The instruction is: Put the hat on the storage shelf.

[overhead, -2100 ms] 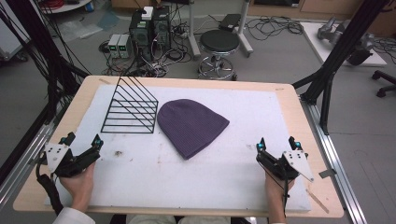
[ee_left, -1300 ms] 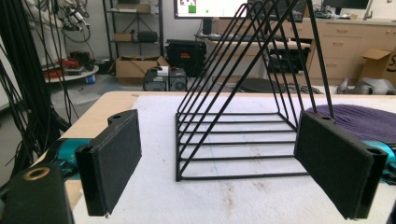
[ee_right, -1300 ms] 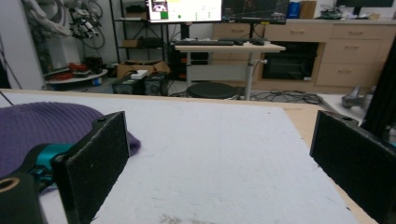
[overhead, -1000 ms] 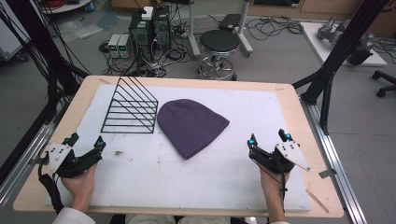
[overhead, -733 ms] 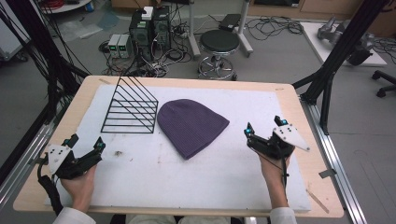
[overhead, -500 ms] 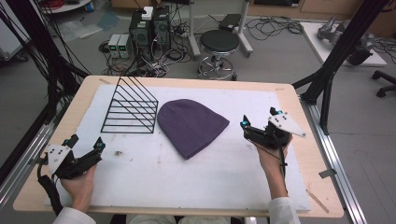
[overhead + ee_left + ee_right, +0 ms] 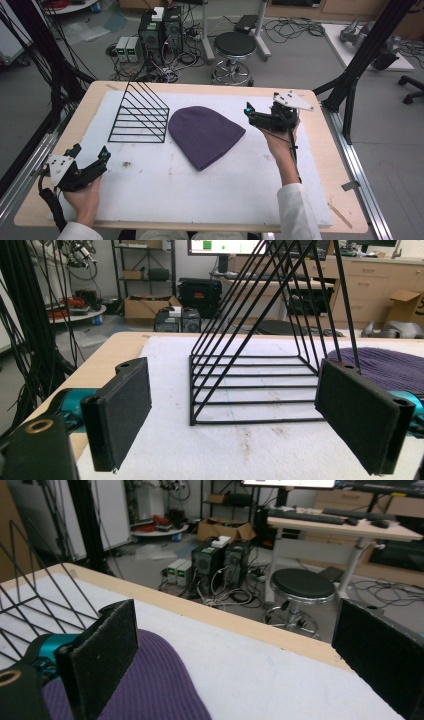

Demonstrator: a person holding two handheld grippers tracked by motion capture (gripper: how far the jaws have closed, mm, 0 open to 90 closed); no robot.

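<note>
A purple knit beanie (image 7: 205, 135) lies flat in the middle of the white mat (image 7: 165, 195). A black wire rack (image 7: 137, 115) with a sloped top stands to its left. My right gripper (image 7: 256, 111) hovers open just right of the beanie's rounded end, jaws pointing left toward it. In the right gripper view the beanie (image 7: 150, 680) lies low beside the left pad (image 7: 100, 650), with nothing between the jaws. My left gripper (image 7: 90, 151) rests open near the front left corner. Its view faces the rack (image 7: 260, 365), with the beanie (image 7: 390, 367) at right.
The mat covers a wooden table (image 7: 330, 165) framed by black struts (image 7: 360, 60). A round stool (image 7: 235, 50) and computer boxes (image 7: 160, 30) with cables stand on the floor beyond the far edge. A small dark stain (image 7: 125, 164) marks the mat near the left gripper.
My right gripper has moved from the front right corner forward and leftward to the beanie's right side, staying open. The left gripper, beanie and rack have not moved.
</note>
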